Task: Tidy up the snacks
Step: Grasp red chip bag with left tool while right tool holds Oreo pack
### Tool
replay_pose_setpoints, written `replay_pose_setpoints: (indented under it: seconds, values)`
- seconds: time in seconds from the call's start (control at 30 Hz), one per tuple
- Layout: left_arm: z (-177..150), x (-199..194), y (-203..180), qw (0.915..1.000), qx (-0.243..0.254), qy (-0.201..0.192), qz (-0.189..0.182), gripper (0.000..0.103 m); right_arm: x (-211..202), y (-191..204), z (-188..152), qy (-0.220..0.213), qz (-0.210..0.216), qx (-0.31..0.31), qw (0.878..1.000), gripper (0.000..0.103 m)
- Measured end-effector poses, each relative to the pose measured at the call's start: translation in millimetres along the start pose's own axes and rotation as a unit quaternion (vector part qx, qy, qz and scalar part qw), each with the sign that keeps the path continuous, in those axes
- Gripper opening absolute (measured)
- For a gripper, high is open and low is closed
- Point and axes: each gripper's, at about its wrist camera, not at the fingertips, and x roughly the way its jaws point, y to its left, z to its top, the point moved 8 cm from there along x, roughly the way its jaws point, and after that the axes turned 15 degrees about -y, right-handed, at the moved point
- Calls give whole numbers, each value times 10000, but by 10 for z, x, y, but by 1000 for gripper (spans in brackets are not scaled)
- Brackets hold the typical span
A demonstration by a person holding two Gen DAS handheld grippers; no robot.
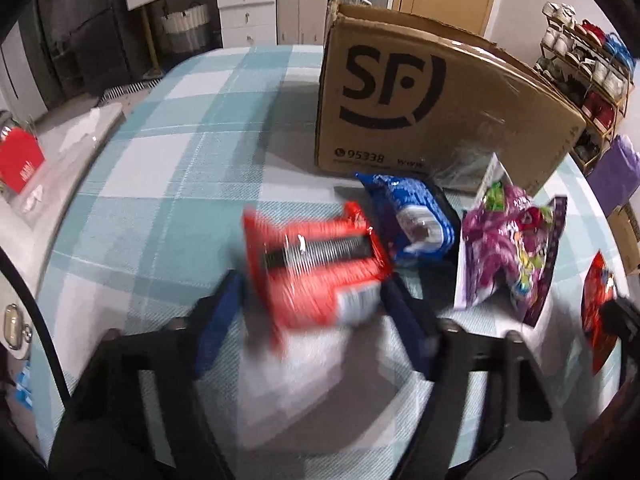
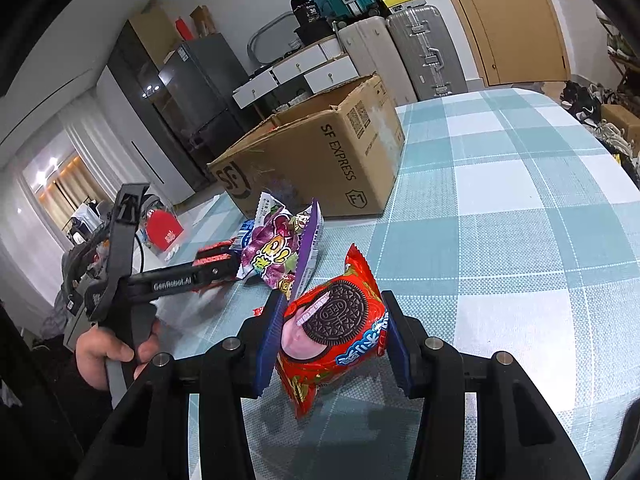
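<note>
My right tool [image 2: 331, 338] pinches an Oreo pack [image 2: 332, 332] just above the checked table [image 2: 520, 240], ready to be boxed. My left tool [image 1: 310, 300] straddles a red pack [image 1: 316, 264] lying beside the blue pack [image 1: 416, 220] and purple bag [image 1: 504, 248] in front of the box [image 1: 432, 104]; blur hides whether its pads press yet. I judge I'm mid-pickup: next, firm up the left grip, then lift both packs over the box's open top.

surface: table under teal-and-white checked cloth [image 2: 500, 208] | on it: open brown cardboard box [image 2: 320, 152] | blue snack packet [image 1: 416, 216] | purple candy bag [image 1: 504, 248]
</note>
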Motion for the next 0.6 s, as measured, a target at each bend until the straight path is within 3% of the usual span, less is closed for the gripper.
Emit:
replay_pose_setpoints:
  seconds: [0.03, 0.27, 0.6]
  values:
    - [-20, -45, 2, 10000, 16, -63, -56, 49, -1, -2, 0, -2, -9, 5, 10000, 47]
    - [-62, -175, 30, 9997, 111, -91, -190, 32, -18, 5, -6, -24, -72, 2, 10000, 47]
    - [-81, -415, 67, 9994, -8, -184, -286, 28, -42, -61, 9, -93, -163, 121, 9998, 47]
